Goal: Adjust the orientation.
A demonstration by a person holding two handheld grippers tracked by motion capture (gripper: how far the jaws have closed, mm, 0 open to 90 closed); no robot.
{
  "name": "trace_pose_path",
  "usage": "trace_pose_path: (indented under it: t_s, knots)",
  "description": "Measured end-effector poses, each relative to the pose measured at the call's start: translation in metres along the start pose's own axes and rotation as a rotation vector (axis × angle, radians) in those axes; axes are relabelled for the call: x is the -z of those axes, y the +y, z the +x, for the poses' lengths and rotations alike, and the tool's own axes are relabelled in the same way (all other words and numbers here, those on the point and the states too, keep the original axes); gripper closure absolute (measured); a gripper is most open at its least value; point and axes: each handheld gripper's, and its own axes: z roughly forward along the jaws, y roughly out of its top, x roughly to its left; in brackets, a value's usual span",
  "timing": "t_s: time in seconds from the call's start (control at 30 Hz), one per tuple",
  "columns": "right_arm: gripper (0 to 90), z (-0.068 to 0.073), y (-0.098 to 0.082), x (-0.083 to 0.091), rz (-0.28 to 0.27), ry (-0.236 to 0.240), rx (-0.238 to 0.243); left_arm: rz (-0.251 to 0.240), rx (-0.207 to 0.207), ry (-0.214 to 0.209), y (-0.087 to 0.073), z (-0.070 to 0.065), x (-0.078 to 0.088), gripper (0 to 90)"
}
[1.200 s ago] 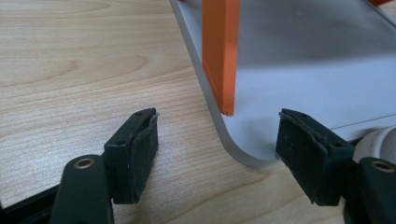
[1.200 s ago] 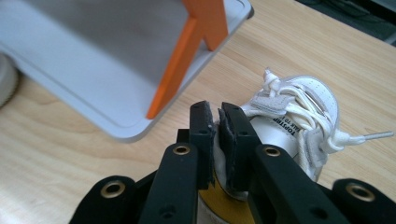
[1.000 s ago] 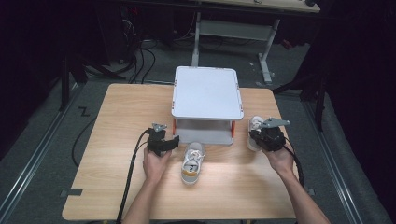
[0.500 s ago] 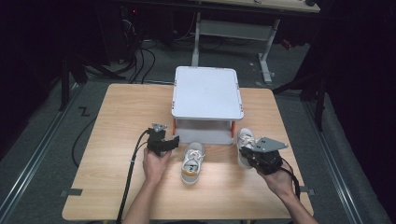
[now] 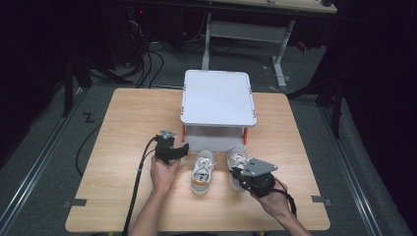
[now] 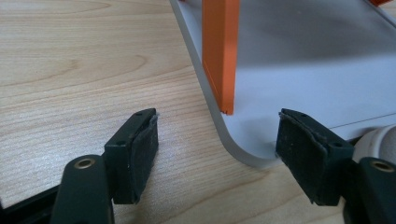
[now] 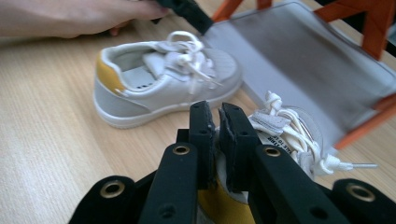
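Apparently 2 shoes sit before the shelf (image 5: 218,98), none stowed: right gripper (image 7: 216,122) fingers clamp the right shoe (image 7: 285,133), left gripper (image 6: 217,142) fingers apart, left shoe (image 5: 202,170) loose on the worktop (image 5: 118,123).

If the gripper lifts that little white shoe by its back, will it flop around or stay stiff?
Probably mostly stiff: the shoe pinched at its heel by the right gripper has a thick moulded sole, like the other shoe. It looks small, so likely light. Its loose laces would probably dangle, and the toe may dip, since it is held at one end.
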Motion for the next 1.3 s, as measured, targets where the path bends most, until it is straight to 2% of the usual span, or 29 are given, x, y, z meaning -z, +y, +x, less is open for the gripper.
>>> trace_pose_path:
  t_s: [0.33,0.47,0.63,0.8,0.93,1.0,1.07,1.13,1.3]
  knots:
    - [83.9,0.022,0.005,-0.028,0.012,0.052,0.031,0.0,0.0,0.0,0.0,0.0,0.0,29.9]
    - [83.8,0.025,0.005,-0.033,0.022,0.057,0.038,0.0,0.0,0.0,0.0,0.0,0.0,29.8]
    - [82.9,0.023,0.002,-0.037,0.028,0.1,-0.005,0.0,0.001,0.002,0.0,0.0,0.0,29.8]
    - [79.8,0.017,-0.005,-0.039,0.008,0.157,-0.085,0.0,0.003,0.004,0.0,-0.001,0.0,30.0]
    - [76.2,0.023,-0.006,-0.046,0.022,0.177,-0.09,0.0,0.004,0.005,0.0,-0.001,0.0,30.0]
    - [70.7,0.022,-0.005,-0.046,0.008,0.175,-0.093,-0.001,0.004,0.005,0.0,-0.001,0.0,30.0]
    - [61.9,0.019,-0.004,-0.048,0.016,0.18,-0.12,0.002,-0.001,0.003,0.0,0.0,0.001,30.0]
    - [55.4,0.016,-0.004,-0.048,0.006,0.211,-0.144,-0.001,0.002,0.002,0.0,0.0,0.0,30.1]
    - [43.8,0.012,-0.003,-0.041,-0.045,0.239,-0.164,-0.001,0.002,0.002,0.0,0.0,0.0,30.1]
